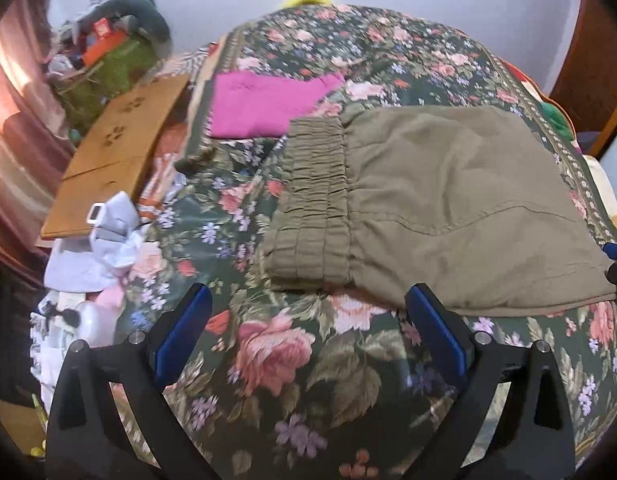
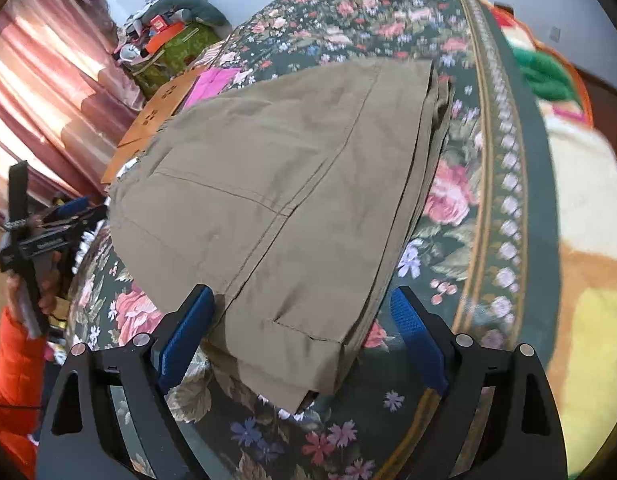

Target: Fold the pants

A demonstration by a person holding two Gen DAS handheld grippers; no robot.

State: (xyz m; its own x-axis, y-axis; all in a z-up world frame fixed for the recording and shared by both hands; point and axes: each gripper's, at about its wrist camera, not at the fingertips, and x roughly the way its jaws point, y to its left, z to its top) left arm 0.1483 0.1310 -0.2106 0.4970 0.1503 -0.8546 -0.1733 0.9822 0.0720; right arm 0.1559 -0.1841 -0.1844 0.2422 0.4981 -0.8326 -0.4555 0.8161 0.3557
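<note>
A: Where are the pants (image 1: 448,208)?

B: Folded flat on the bed's floral bedspread (image 1: 276,356), elastic waistband (image 1: 312,200) to the left in the left wrist view. Several layers are stacked at the near corner, per the right wrist view.

A: Left tongs (image 1: 308,316)?

B: Released, jaws wide, nothing btwn them. They hang over bare bedspread just short of the pants' near edge; right finger tip sits at that edge, can't tell if it touches.

A: Right tongs (image 2: 302,308)?

B: Also released, wide apart. The folded corner of the pants lies btwn the blue pads (image 2: 416,340), but the pads don't press it; left pad is just beside the cloth. The left hand (image 2: 44,280), in an orange sleeve (image 2: 16,364), shows at the left edge of that view w/ its tool.

A: Any containers?

B: A green box or bin (image 1: 108,76) off the bed's far left corner, heaped w/ clothes and an orange item; contents too blurred to name further. Near it a wooden board (image 1: 116,152), white packaging (image 1: 100,240) beside the bed, and a folded pink cloth (image 1: 264,100) on the bed, apart from the pants.
</note>
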